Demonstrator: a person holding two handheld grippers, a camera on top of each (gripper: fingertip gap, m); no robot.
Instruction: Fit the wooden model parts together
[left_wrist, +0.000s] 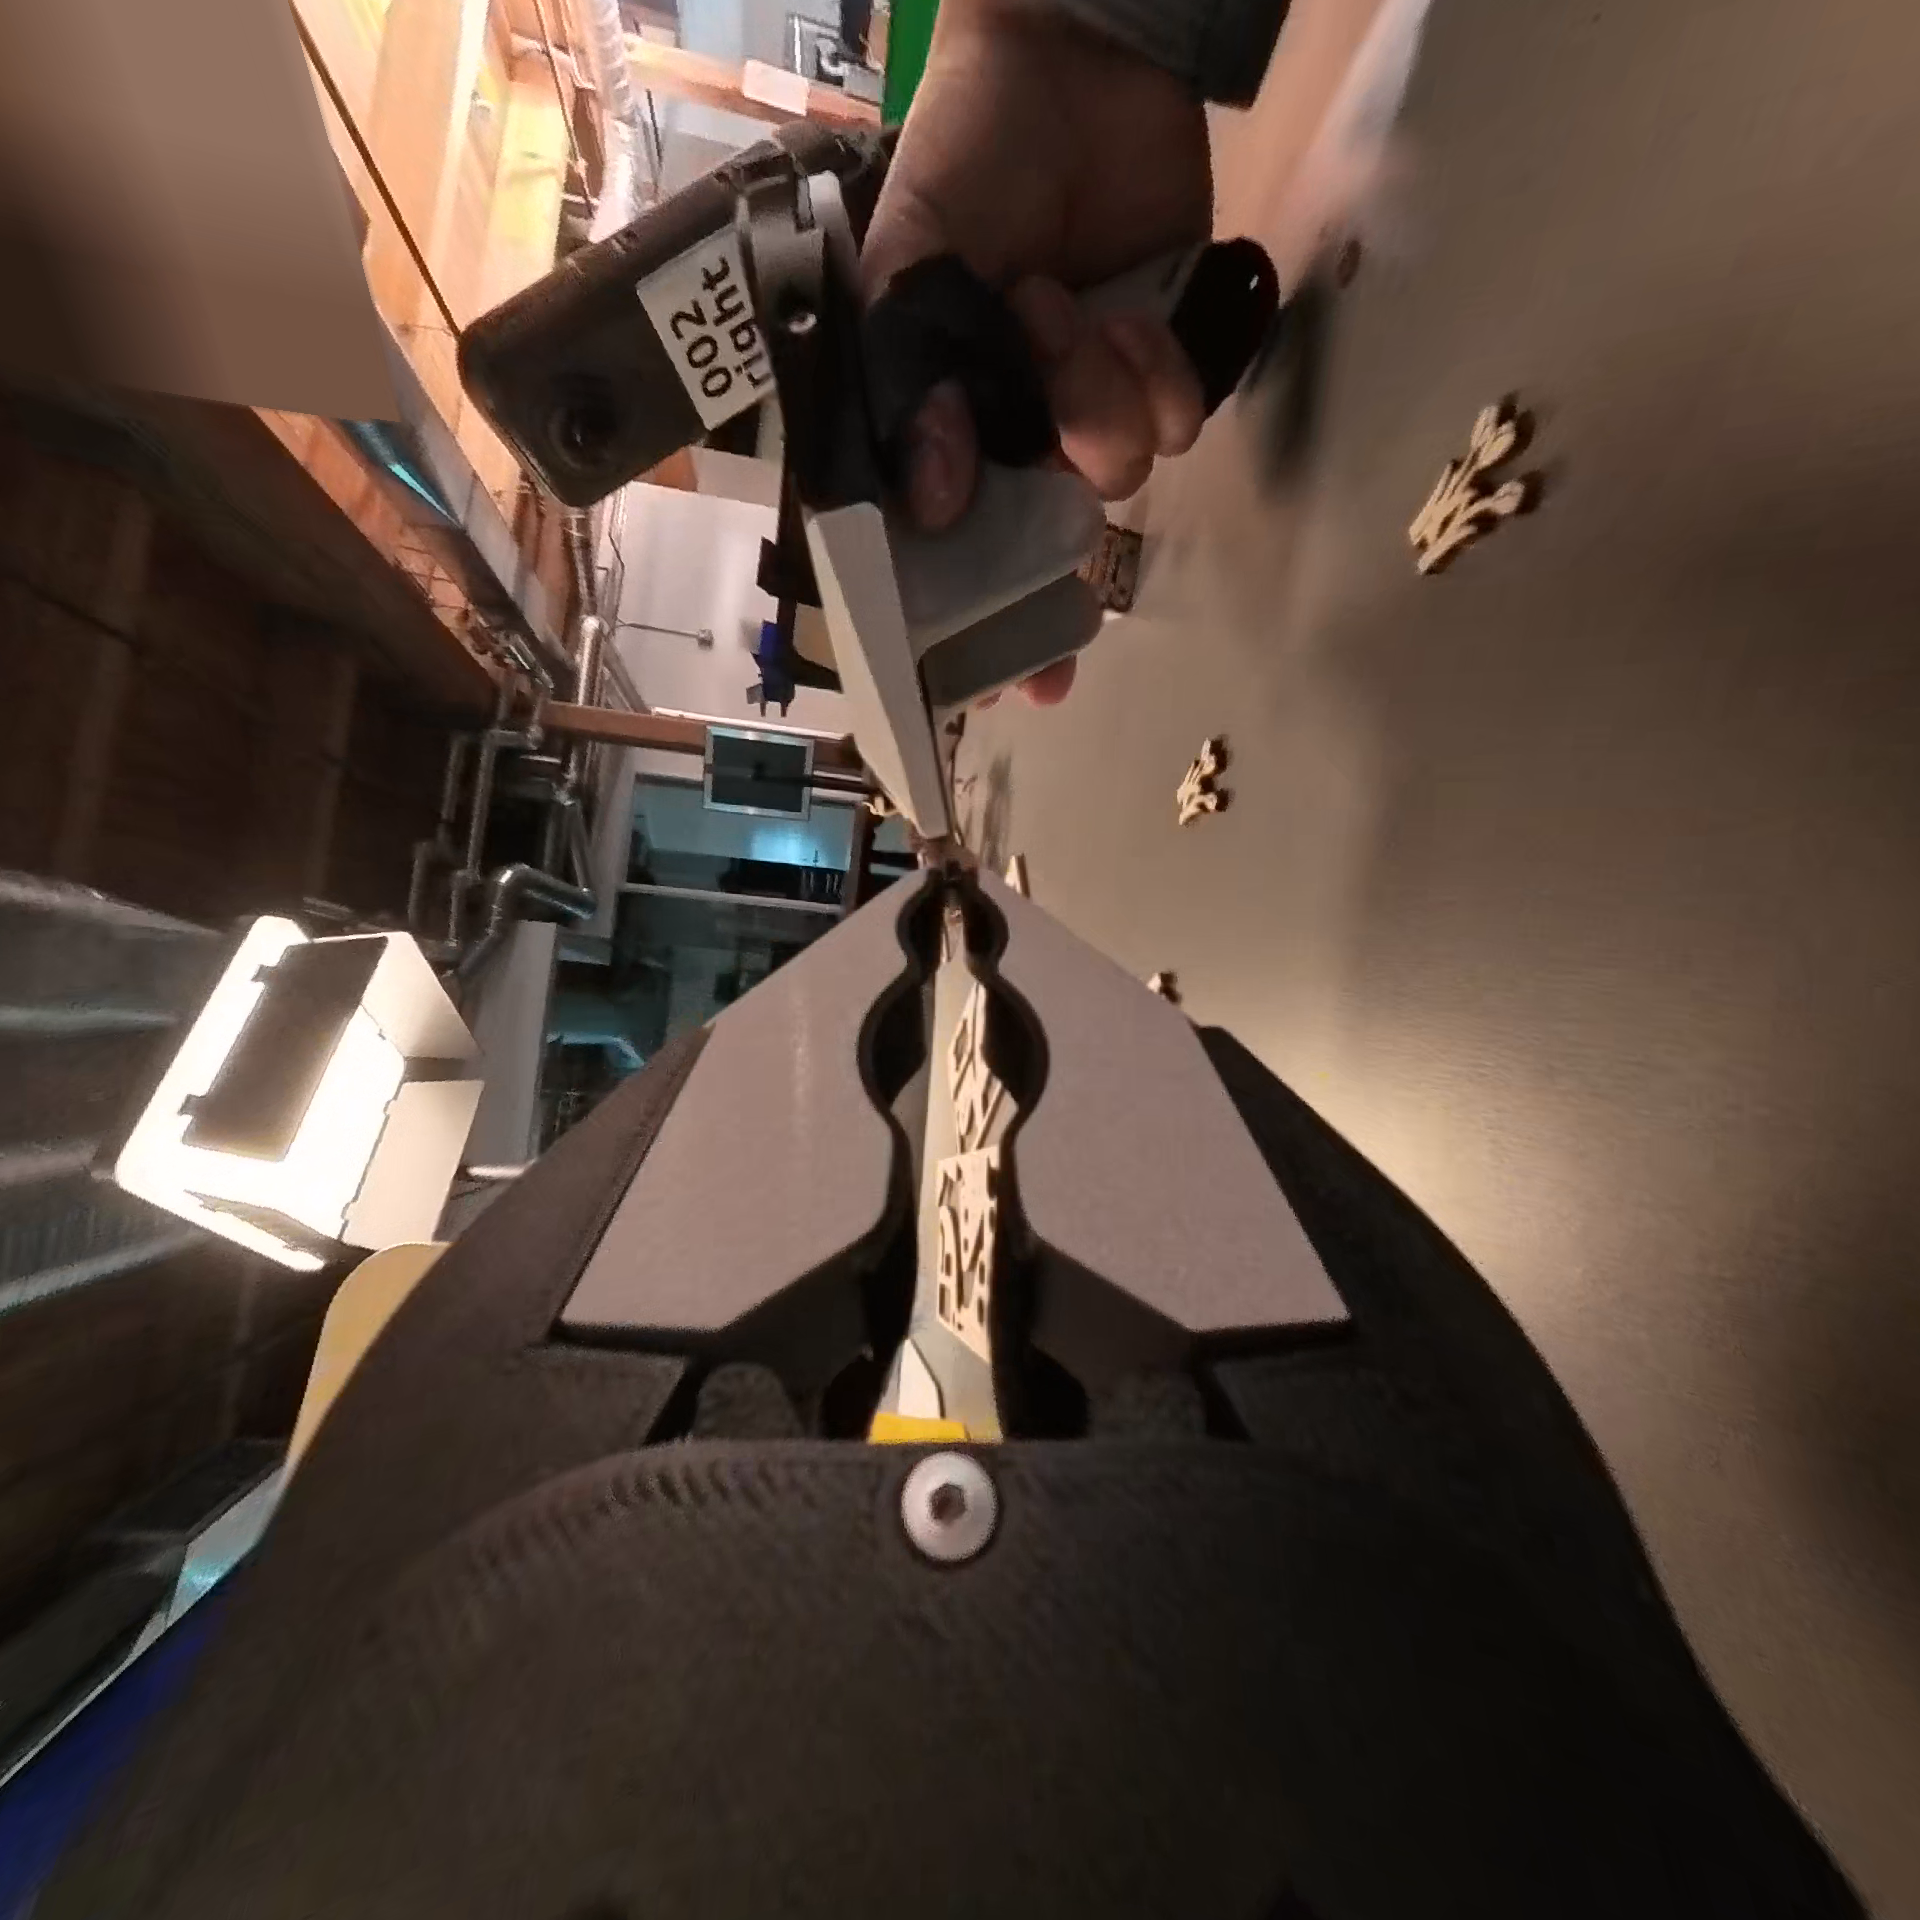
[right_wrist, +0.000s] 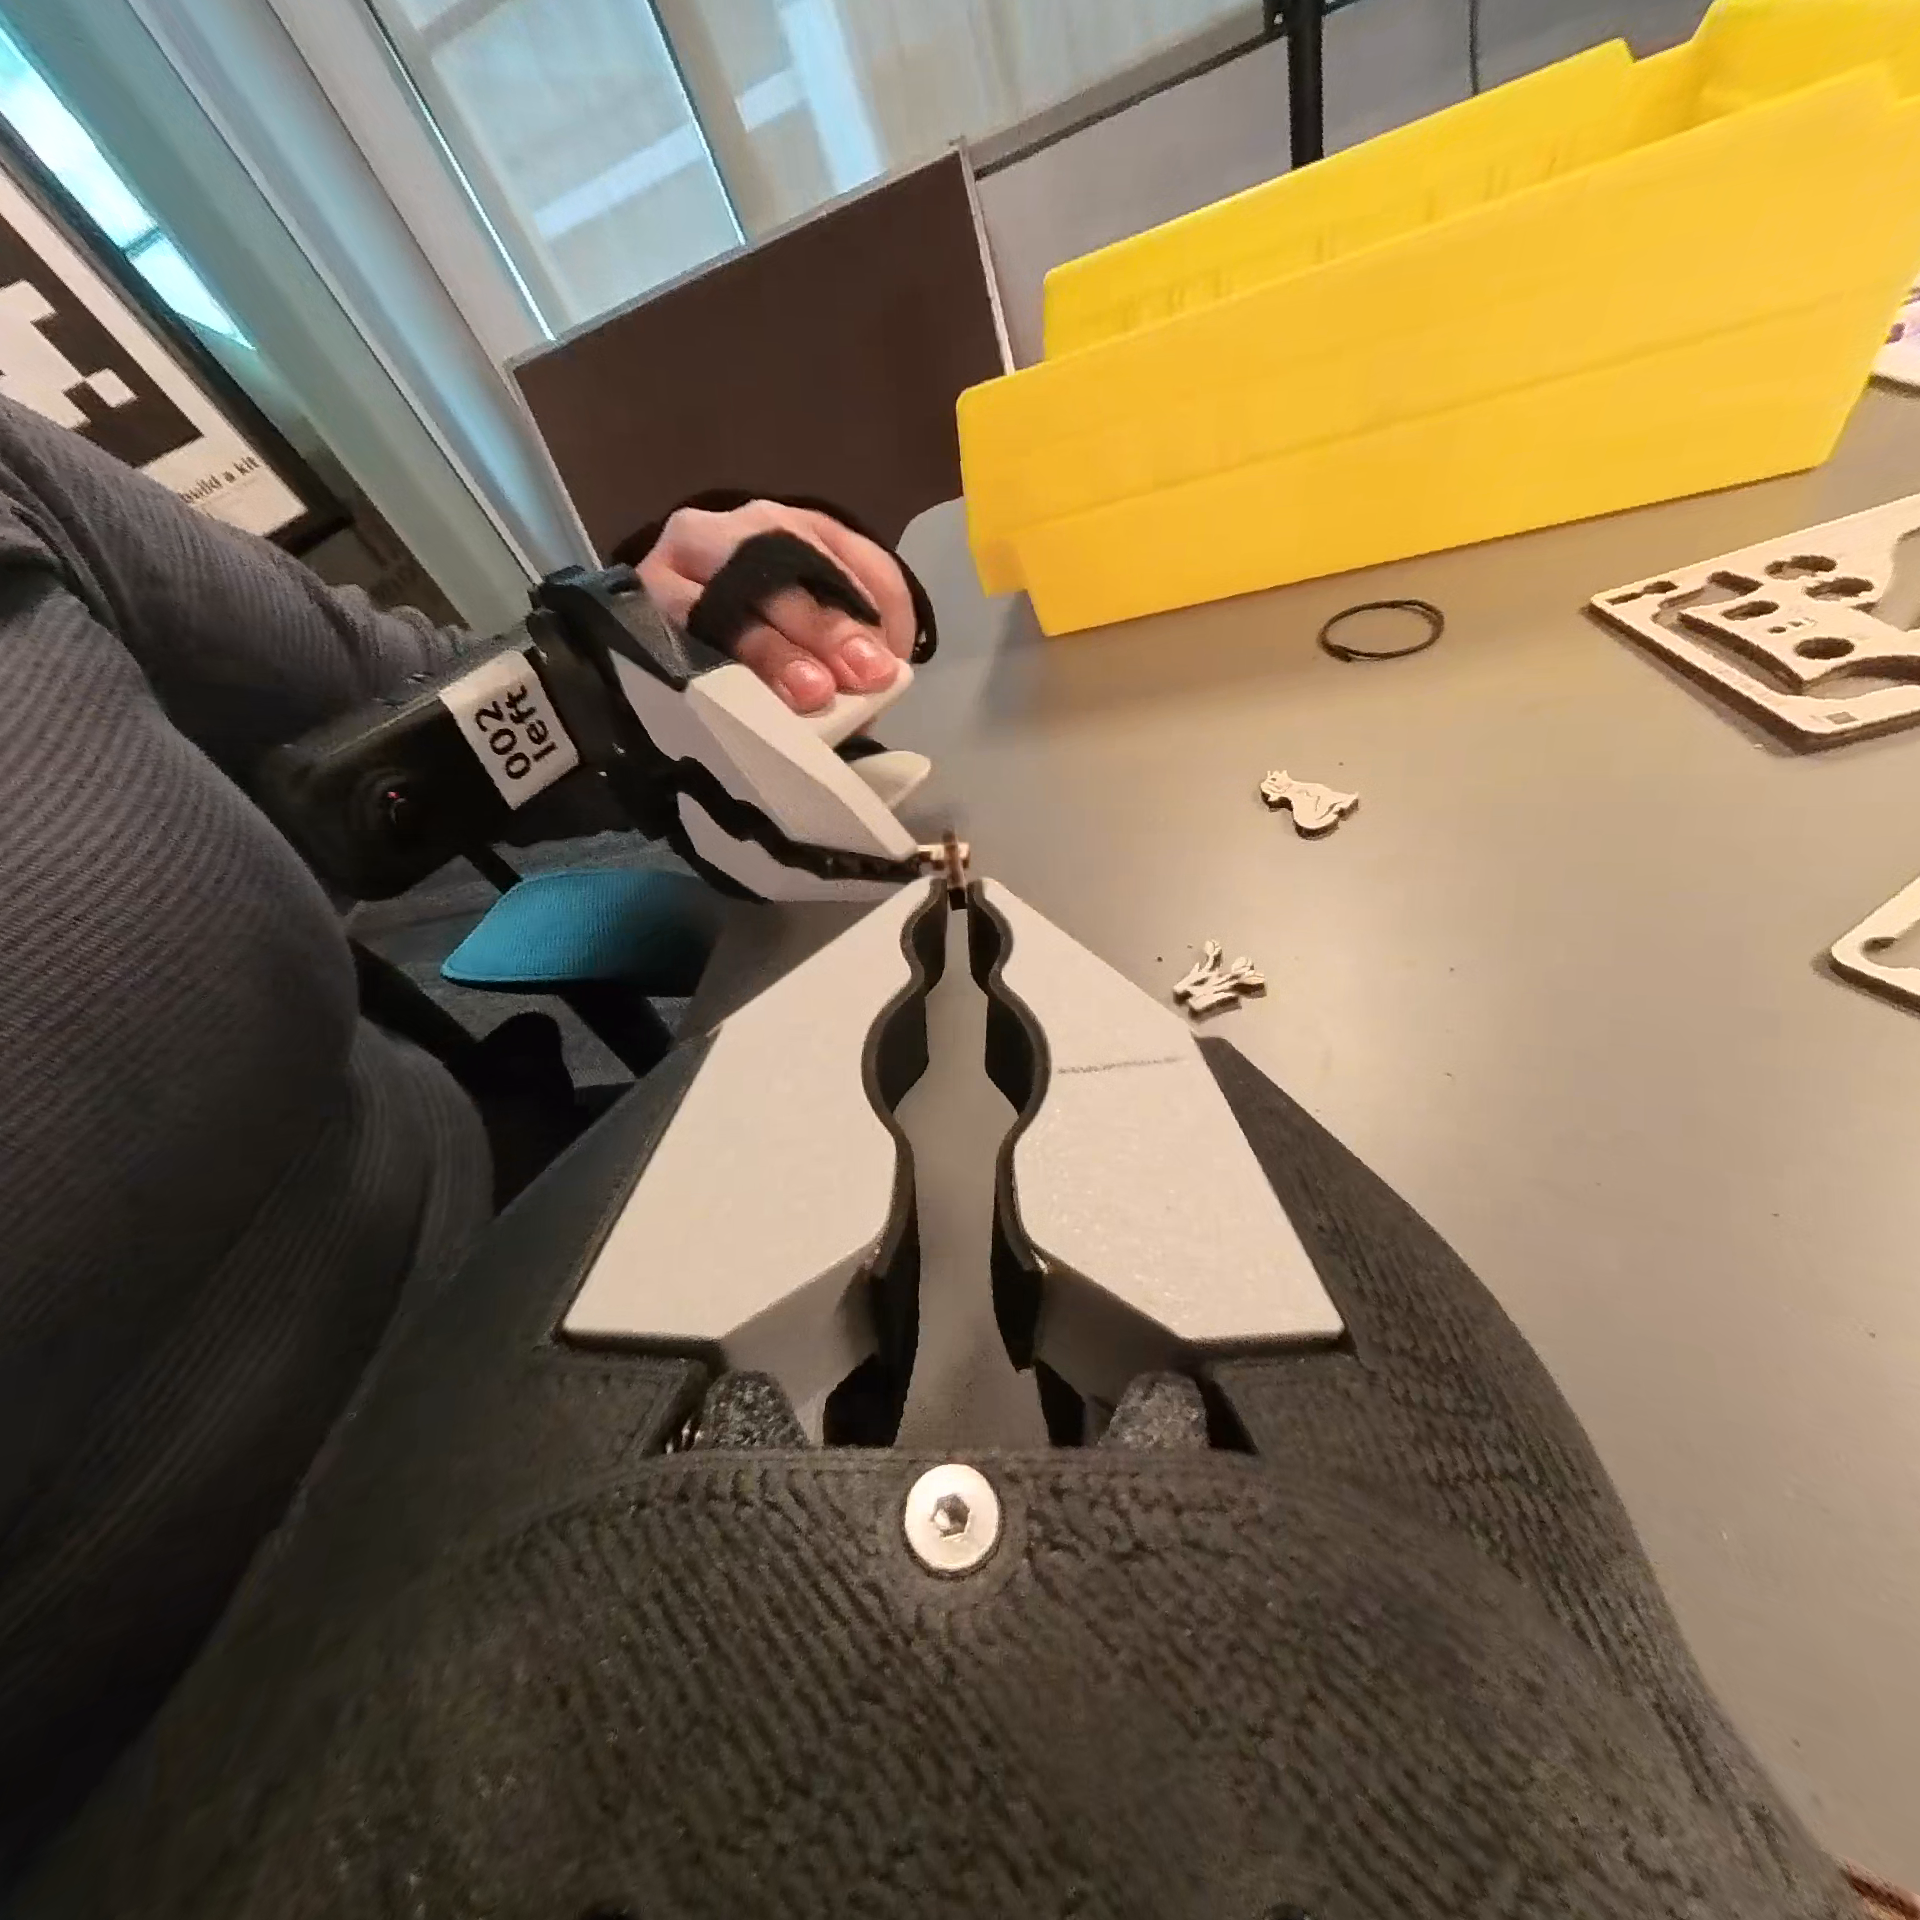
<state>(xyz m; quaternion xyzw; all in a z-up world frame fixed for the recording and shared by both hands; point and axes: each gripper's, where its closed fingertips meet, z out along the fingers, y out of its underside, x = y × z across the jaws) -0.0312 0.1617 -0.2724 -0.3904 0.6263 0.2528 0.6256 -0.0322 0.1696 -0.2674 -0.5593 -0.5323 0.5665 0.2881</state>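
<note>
My two grippers meet tip to tip above the grey table (right_wrist: 1507, 1091). The left gripper (left_wrist: 943, 883) is shut on a tiny wooden part (left_wrist: 940, 858); in the right wrist view (right_wrist: 914, 856) it comes in from the left with that part (right_wrist: 952, 854) at its tip. The right gripper (right_wrist: 956, 896) is shut on another small piece that touches the first, mostly hidden between its fingertips. In the left wrist view the right gripper (left_wrist: 932, 831) reaches in from above. A person's hands hold both.
Loose wooden cut-outs lie on the table (right_wrist: 1309, 802) (right_wrist: 1218, 977); they also show in the left wrist view (left_wrist: 1470, 488) (left_wrist: 1203, 781). Punched wooden sheets (right_wrist: 1787, 634) (right_wrist: 1881, 945) lie at the right. Yellow bins (right_wrist: 1455, 364) stand behind, with a black ring (right_wrist: 1382, 629) in front of them. My left and right fingertips are right by each other.
</note>
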